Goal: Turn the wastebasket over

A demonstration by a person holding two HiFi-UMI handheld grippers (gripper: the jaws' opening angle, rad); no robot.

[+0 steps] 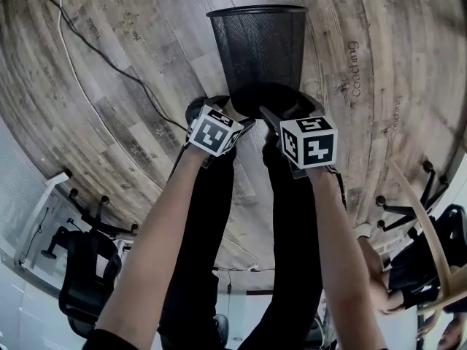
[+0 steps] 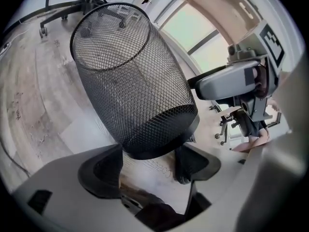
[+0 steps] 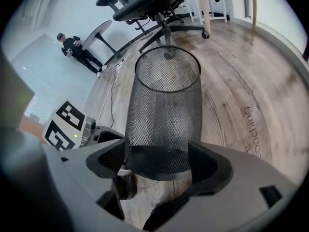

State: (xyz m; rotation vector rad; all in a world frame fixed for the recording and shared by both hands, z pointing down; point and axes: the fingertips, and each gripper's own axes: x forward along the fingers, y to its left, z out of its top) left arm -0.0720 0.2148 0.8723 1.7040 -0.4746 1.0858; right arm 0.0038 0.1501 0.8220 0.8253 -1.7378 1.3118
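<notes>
The black mesh wastebasket (image 1: 257,49) (image 2: 130,86) (image 3: 164,110) is tipped over, its solid base toward me and its open rim pointing away over the wooden floor. My left gripper (image 1: 232,111) (image 2: 147,166) has its jaws wide around the left of the base, and both pads seem to press on it. My right gripper (image 1: 292,111) (image 3: 157,161) straddles the base from the right. Its jaws stand very wide, with the base between the pads and no clear pressure on it. Each gripper's marker cube shows in the other's view.
My legs in black trousers and a shoe (image 1: 195,109) stand just behind the base. A cable (image 1: 73,57) runs over the floor at the left. Office chairs (image 1: 91,268) (image 3: 154,4) stand around. One person sits at the right (image 1: 398,279), another stands far off (image 3: 72,45).
</notes>
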